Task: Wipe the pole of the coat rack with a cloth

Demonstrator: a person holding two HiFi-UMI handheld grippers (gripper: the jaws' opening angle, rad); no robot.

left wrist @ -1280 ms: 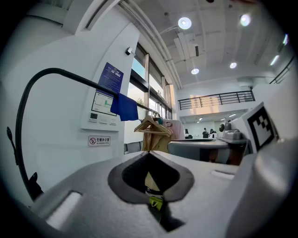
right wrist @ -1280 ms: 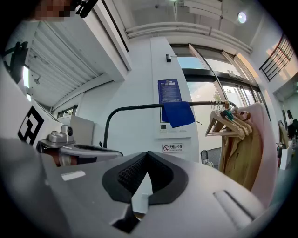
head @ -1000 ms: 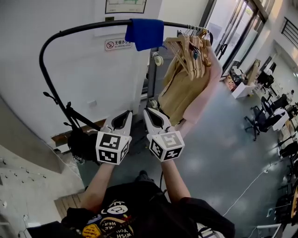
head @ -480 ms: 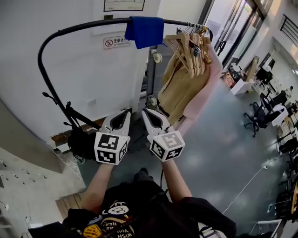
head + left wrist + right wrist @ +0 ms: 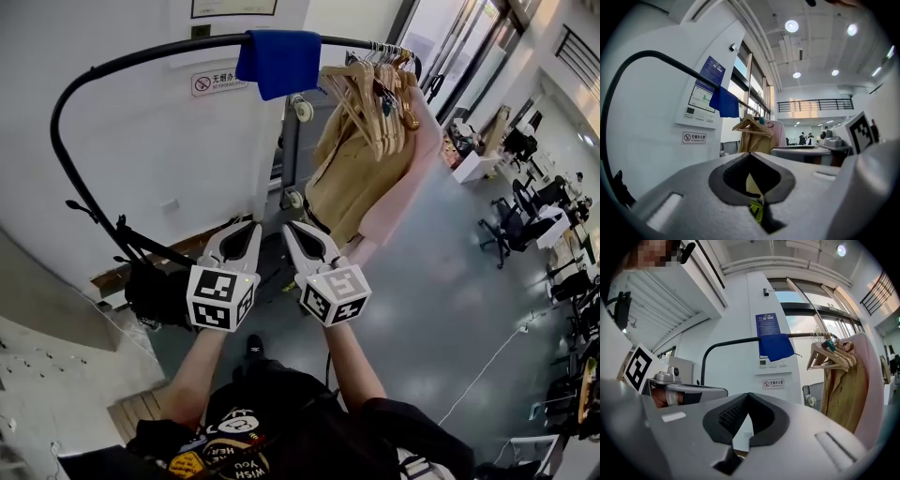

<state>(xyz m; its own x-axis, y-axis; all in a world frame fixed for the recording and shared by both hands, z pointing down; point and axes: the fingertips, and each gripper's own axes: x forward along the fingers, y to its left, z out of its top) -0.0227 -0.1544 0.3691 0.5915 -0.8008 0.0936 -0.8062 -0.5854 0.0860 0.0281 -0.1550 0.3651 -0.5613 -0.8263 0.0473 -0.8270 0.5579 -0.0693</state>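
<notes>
- Office space, white wall [image 5: 141, 150] behind a black coat rack. The blue cloth [image 5: 279, 61] is draped over the pole [image 5: 141, 54] up top, just beside a bunch of wooden hangers [image 5: 370, 89] with a tan coat [image 5: 352, 178] under them. Anyone see a grab yet?
- Nope. The left gripper [image 5: 249, 227] and right gripper [image 5: 292, 230] sit side by side, well below the cloth. Fingers are clenched together on nothing in both gripper views. Wiping hasn't started, I'd say.
- What's the risk?
- The cloth looks like it's only hanging loose over the pole. A pinch on one edge could drag it off onto the floor [image 5: 441, 281] instead of sliding it along. Wiping toward the hangers could knock them or snag the coat. And the fingers need to open first, or they'll just shove the cloth.
</notes>
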